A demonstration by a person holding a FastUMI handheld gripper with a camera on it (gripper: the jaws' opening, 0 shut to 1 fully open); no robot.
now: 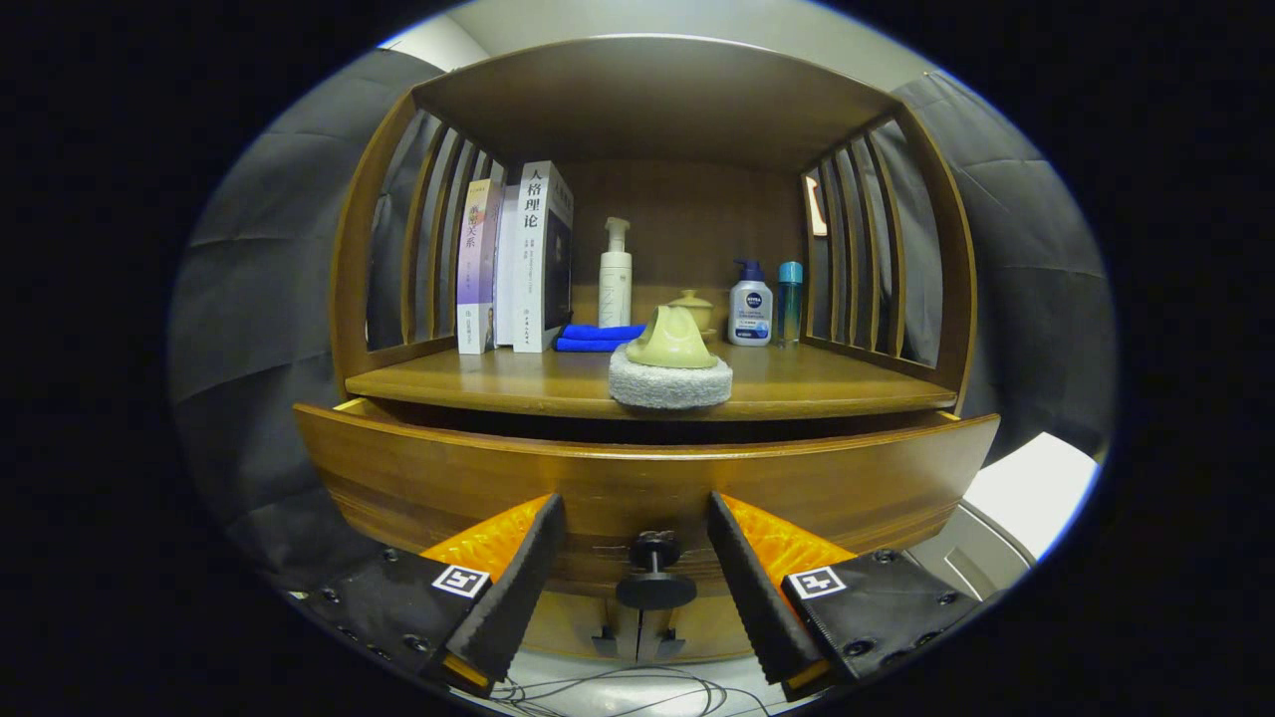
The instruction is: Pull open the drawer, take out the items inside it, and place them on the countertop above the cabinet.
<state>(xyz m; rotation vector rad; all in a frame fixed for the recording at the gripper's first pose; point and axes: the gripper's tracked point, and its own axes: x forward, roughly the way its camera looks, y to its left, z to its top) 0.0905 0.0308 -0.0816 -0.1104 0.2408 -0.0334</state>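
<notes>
Tongs [637, 588] spread open around the small knob [654, 573] of the rigid, heavy-looking wooden drawer [398, 478]; pinch its stem.

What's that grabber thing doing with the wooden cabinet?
A person is holding a gripper up to the cabinet's drawer. Its two fingers are open, one on each side of the drawer's knob, not squeezing it. The drawer is pulled out a little. On the countertop above sits a scrubbing pad with a handle, with books and bottles behind it.
</notes>
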